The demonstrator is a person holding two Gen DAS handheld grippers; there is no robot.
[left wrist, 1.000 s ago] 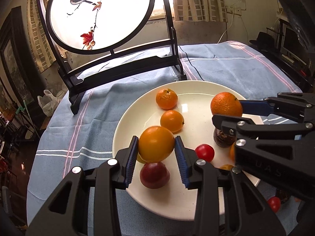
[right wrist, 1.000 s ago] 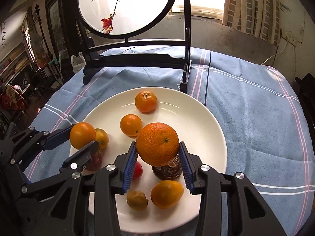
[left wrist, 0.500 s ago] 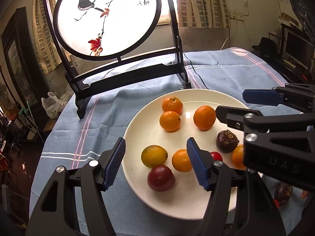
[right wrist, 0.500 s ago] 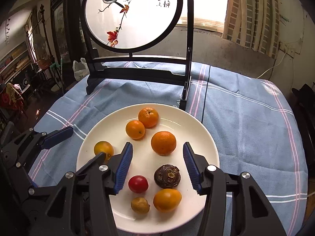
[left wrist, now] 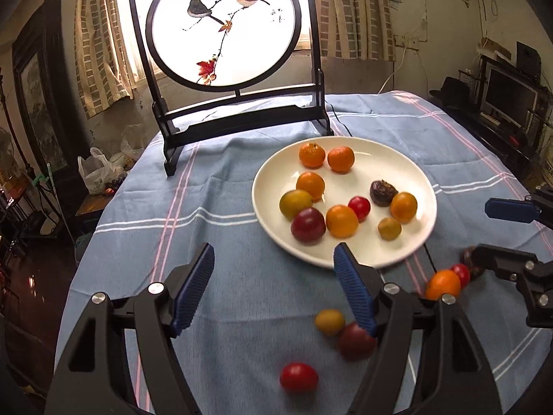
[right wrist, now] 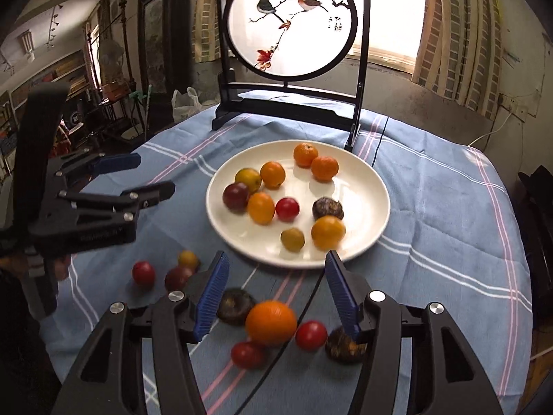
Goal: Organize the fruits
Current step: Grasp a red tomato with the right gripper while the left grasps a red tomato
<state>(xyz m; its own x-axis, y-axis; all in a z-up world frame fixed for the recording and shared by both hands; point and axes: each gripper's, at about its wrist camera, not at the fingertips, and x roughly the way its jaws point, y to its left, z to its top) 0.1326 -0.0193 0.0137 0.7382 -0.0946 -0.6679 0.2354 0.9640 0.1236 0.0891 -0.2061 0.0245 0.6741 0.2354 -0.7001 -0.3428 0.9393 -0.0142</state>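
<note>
2 grippers (left wrist: 273,288) (right wrist: 276,292) angled down, opening

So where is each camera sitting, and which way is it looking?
Left wrist camera: sits on the left gripper, looking forward and down over the blue tablecloth at the plate of fruit; its own two opening fingers show, empty, and the right gripper at the right edge.
Right wrist camera: sits on the right gripper, facing the same way; its opening fingers show above a loose orange, with the left gripper on the left.
Both see the plate, the bird screen and fruit on the cloth.
</note>
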